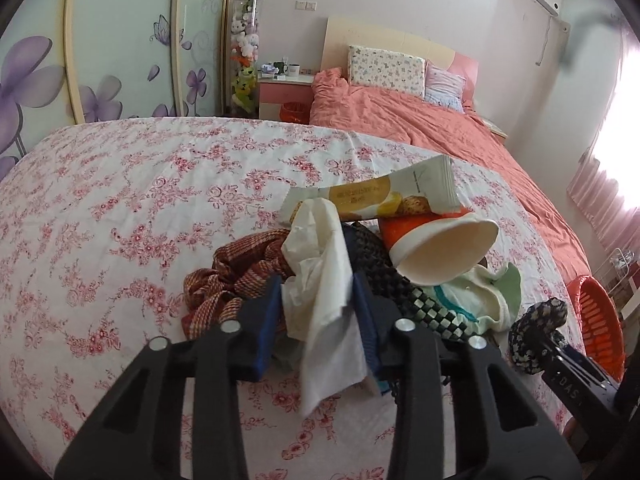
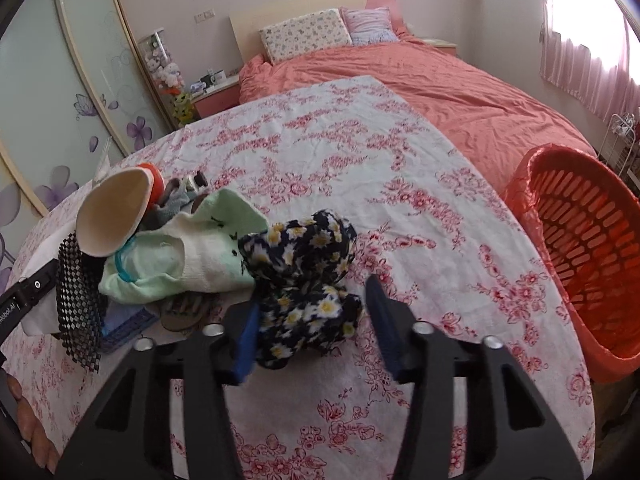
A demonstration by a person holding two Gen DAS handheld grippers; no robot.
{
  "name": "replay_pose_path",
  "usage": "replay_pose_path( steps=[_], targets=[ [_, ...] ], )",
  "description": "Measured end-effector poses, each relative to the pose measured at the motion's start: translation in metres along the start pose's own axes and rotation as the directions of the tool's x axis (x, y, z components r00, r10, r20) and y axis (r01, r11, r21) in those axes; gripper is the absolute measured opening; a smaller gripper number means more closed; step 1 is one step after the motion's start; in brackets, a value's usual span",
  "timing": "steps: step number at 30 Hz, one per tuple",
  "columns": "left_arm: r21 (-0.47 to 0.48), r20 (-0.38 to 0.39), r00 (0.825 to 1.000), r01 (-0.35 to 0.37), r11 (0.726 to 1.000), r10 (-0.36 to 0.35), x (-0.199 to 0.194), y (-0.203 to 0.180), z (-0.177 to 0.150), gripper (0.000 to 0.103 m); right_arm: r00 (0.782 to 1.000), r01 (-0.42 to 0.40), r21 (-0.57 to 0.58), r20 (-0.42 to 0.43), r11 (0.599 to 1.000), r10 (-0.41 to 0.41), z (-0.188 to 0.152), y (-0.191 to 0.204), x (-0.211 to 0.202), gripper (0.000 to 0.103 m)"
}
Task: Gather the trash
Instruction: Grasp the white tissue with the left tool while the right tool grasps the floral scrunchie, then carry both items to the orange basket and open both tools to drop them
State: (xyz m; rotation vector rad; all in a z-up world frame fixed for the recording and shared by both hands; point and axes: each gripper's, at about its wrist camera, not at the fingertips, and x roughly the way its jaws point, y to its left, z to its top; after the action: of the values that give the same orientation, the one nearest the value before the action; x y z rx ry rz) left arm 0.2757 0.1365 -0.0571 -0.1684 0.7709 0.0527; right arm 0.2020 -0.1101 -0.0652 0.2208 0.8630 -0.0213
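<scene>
**Two grippers at a pile of clutter on a flowered bedcover**

A white cover printed with pink flowers lies over the near end of a bed; beyond it stretches a salmon-pink duvet with two pillows at the headboard.

A small heap sits on the flowered cover. The left gripper has its blue-padded fingers around a crumpled white tissue, which fills the narrow gap between them and hangs down below; both pads touch it. Just behind the tissue lie a red and tan checked cloth, a black mesh strip, a paper cup tipped on its side with an orange band near its base, and a snack wrapper leaning across the cup's top. A pale green and white garment lies under the cup.

The right gripper sits at the heap's right edge. Between its fingers is a dark cloth printed with daisies. The left pad touches the cloth; a gap shows between the cloth and the right pad, so the fingers stand partly apart, not clamped.

An orange slatted basket lined with a red bag stands beside the bed, to the right, well apart from the heap.
</scene>
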Motion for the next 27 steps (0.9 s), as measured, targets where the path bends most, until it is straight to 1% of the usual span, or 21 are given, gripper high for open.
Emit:
replay_pose_path(
  steps=[2, 5, 7, 12, 18, 22, 27],
  targets=[
    [-0.003, 0.01, 1.0, 0.012, 1.0, -0.012, -0.005, 0.003, 0.002, 0.03, 1.0, 0.003, -0.012, 0.012, 1.0, -0.002, -0.001, 0.001, -0.005, 0.028],
    [-0.007, 0.028, 0.999, 0.021, 1.0, -0.021, -0.013, 0.007, 0.004, 0.027, 0.999, -0.001, -0.022, 0.035, 1.0, 0.002, -0.001, 0.001, -0.017, 0.021],
    [-0.01, 0.039, 0.999, 0.028, 1.0, -0.027, -0.021, 0.008, 0.004, 0.027, 0.999, -0.009, -0.019, 0.049, 1.0, 0.01, 0.001, 0.0, -0.025, 0.019],
    [-0.009, 0.079, 0.996, 0.037, 0.999, -0.036, -0.043, 0.009, 0.01, 0.026, 0.995, -0.028, -0.003, 0.093, 1.0, 0.028, 0.008, -0.006, -0.045, 0.018],
    [0.008, 0.133, 0.989, 0.072, 0.997, -0.072, -0.076, 0.0, 0.018, 0.027, 0.986, -0.039, 0.002, 0.161, 0.999, 0.038, 0.015, -0.01, -0.074, 0.018],
    [0.028, 0.157, 0.983, 0.097, 0.995, -0.1, -0.095, -0.011, 0.023, 0.027, 0.979, -0.041, 0.005, 0.198, 0.999, 0.04, 0.017, -0.016, -0.089, 0.018],
    [0.055, 0.169, 0.975, 0.136, 0.989, -0.143, -0.111, -0.032, 0.023, 0.027, 0.972, -0.037, 0.015, 0.231, 0.999, 0.033, 0.016, -0.028, -0.106, 0.018]
  ],
)
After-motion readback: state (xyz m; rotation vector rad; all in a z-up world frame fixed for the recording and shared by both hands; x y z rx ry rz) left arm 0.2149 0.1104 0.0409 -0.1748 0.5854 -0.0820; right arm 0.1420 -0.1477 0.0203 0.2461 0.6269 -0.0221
